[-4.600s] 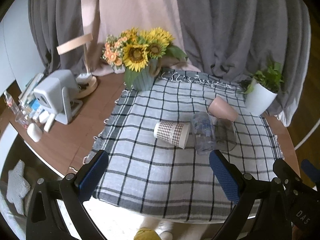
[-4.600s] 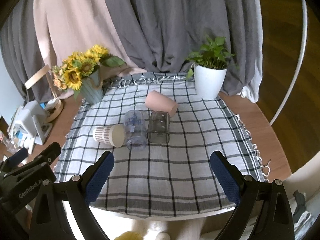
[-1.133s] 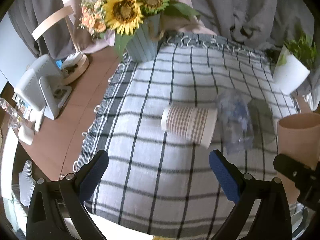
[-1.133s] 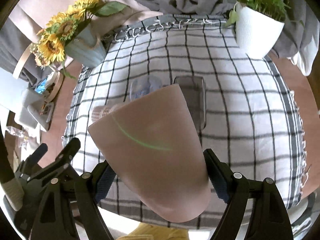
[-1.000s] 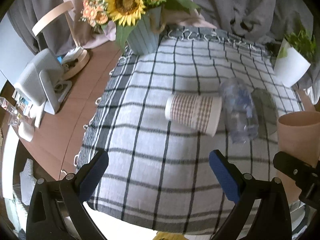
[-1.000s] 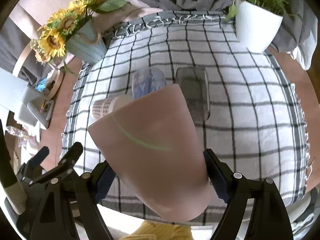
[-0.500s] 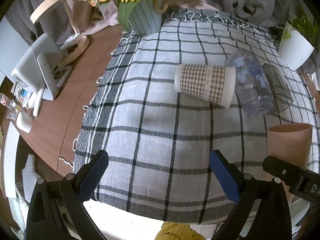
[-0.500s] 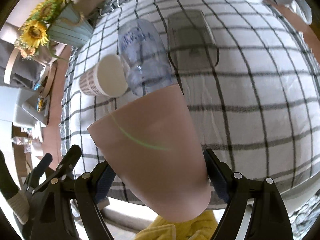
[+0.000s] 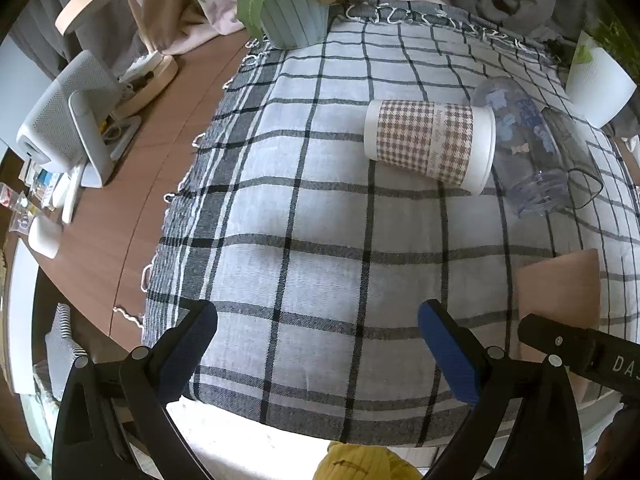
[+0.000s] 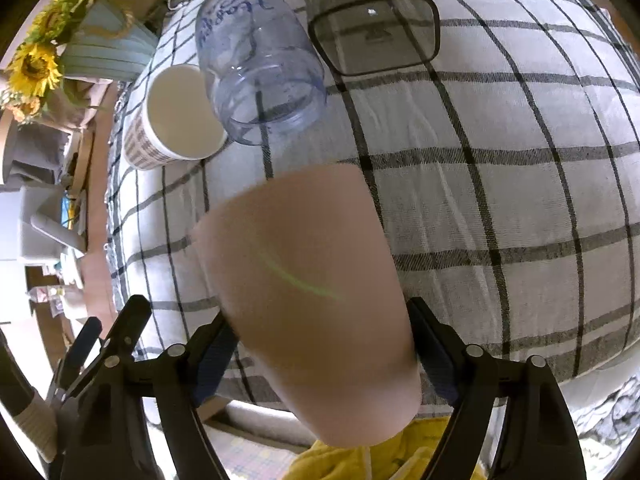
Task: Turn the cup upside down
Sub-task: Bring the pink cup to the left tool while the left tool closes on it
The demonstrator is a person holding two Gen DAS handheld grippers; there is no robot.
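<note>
You dropped the right tool [image 10: 320, 344] lower over the checked cloth [image 9: 320, 240] since a moment ago, and the pink cup [image 10: 308, 300] it pinched by its sides came down with it, wide end toward the cloth, near the front edge of the tabletop. Your left tool [image 9: 318, 332] hung spread wide, gripping nothing. Behind, the houndstooth cup [image 9: 430, 146], clear blue cup [image 9: 520, 144] and smoky glass [image 10: 370, 20] lay on their sides.

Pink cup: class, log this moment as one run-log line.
right gripper: shut on pink cup, mouth toward checked cloth | left gripper: open, holding nothing | houndstooth cup: on its side
</note>
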